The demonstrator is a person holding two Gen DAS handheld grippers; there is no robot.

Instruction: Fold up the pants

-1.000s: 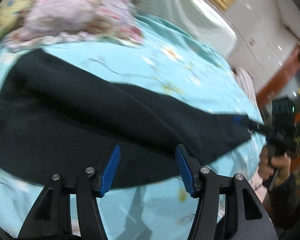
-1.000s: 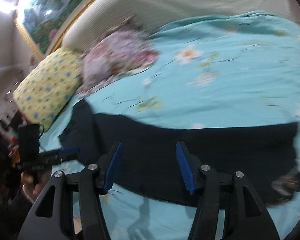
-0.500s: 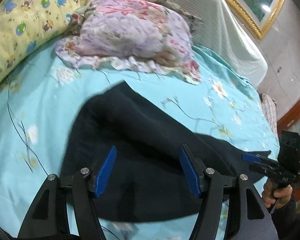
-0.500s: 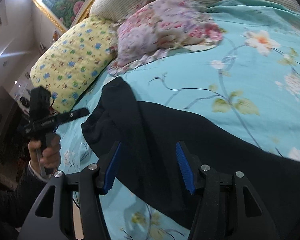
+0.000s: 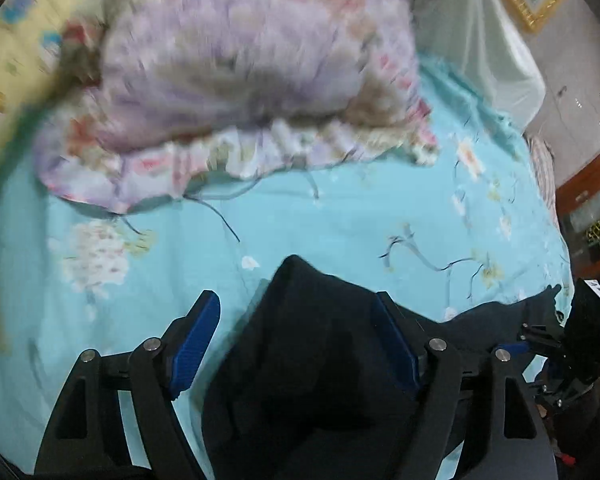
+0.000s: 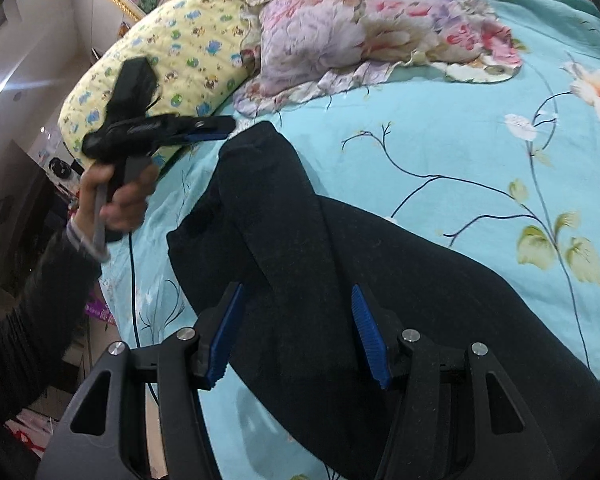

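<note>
One turquoise floral bedsheet (image 6: 440, 128) fills both views. On it lie one pair of black pants (image 6: 340, 264), spread from 10 o'clock to 4 o'clock in the right wrist view, one end folded over near the pillows. Two pillows sit at 12 o'clock: one floral pillow (image 6: 360, 20) and one yellow pillow (image 6: 172, 52) beside it. Two grippers: the left gripper (image 5: 296, 348) has its jaws wide apart over the pants' end, holding nothing; the right gripper (image 6: 296, 328) likewise gapes wide above the cloth, gripping nothing.
</note>
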